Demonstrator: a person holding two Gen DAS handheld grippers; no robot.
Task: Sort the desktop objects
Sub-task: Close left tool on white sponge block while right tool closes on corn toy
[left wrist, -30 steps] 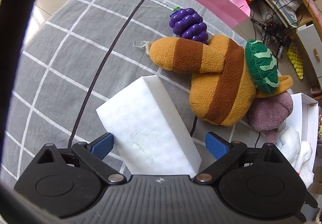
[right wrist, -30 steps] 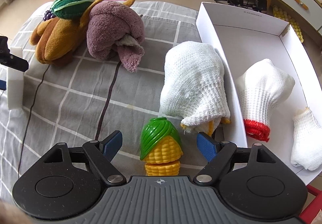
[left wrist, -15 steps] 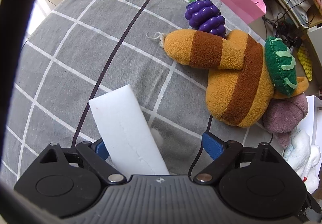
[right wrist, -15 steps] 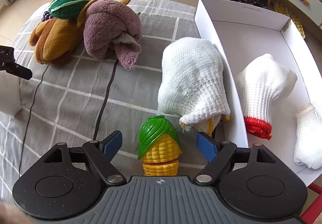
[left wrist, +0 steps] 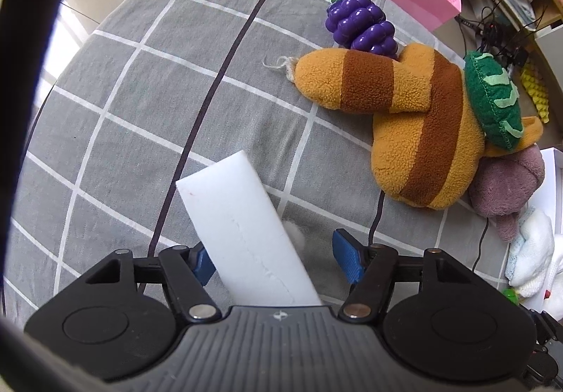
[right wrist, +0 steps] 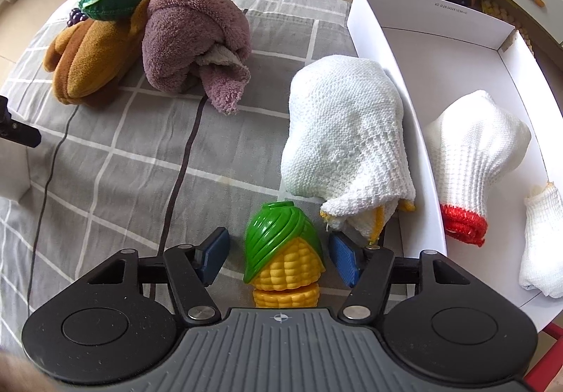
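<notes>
White foam block (left wrist: 246,233) stands on edge between left gripper (left wrist: 278,258) jaws, leaning toward left pad; right pad apart from it. Jaws closing, no clamp yet (narrow face up suits pinch). Right gripper (right wrist: 278,256) straddles toy corn (right wrist: 283,258), jaws closing, small gaps either side, nothing clenched. Corn lies lengthwise, so pads meet its sides. Box (right wrist: 422,22) ahead-right of right gripper already holds white gloves (right wrist: 471,152), likely sorting destination. Knit cloth (right wrist: 345,124) just ahead, against box wall.
</notes>
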